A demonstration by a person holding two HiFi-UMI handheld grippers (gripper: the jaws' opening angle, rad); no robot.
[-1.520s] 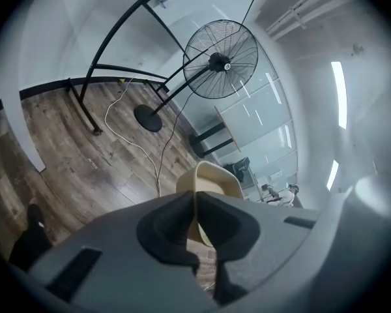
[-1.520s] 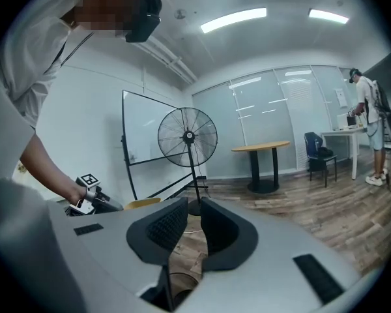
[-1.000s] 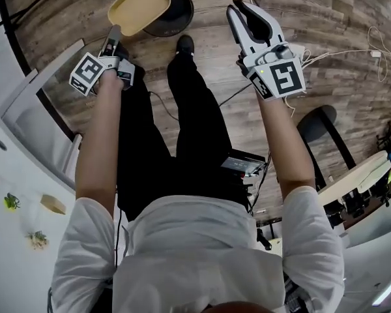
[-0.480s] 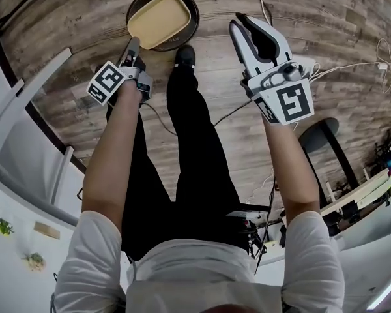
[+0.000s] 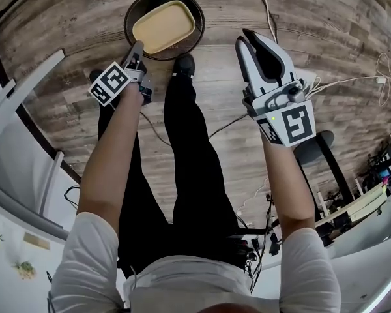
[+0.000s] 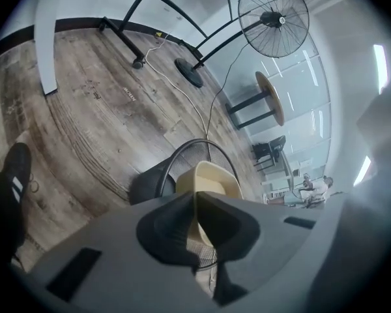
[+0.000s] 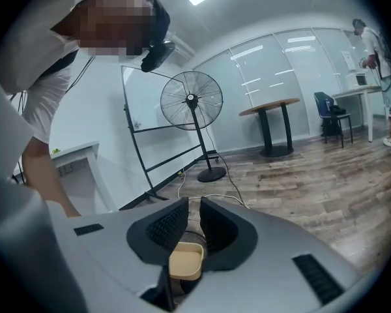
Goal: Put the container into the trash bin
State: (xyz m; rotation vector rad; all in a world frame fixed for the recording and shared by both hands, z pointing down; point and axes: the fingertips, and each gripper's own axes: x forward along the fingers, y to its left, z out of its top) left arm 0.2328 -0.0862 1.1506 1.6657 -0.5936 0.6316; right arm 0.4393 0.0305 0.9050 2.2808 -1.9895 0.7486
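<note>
Beige container [image 5: 164, 26], rectangular with rounded corners, open side up, sits over the mouth of the round dark trash bin [image 5: 138, 5]. From the head view it lies inside the bin's rim outline. Cannot tell whether it touches the bin.

The left gripper [image 5: 138, 49] has the container by its near edge. In the left gripper view the jaws are pinched nearly closed on the thin rim [image 6: 194, 197]. The rim wall runs up between the two dark pads, and the rest of the container [image 6: 212, 181] sticks out past the tips, away from the gripper. The wire-mesh bin [image 6: 156, 178] is right behind and below it.

The right gripper [image 5: 247, 36] is off to the right, apart from the bin and over the wooden floor [image 5: 326, 18]. In the right gripper view its jaws [image 7: 194, 204] are close to each other with a narrow slit between them, and nothing is gripped. The container [image 7: 186, 261] shows low in that view, beyond the jaws and not between the pads.

A black shoe [image 5: 184, 64] stands just beside the bin's near edge. A standing fan [image 7: 191, 100] is in the background of the right gripper view.
</note>
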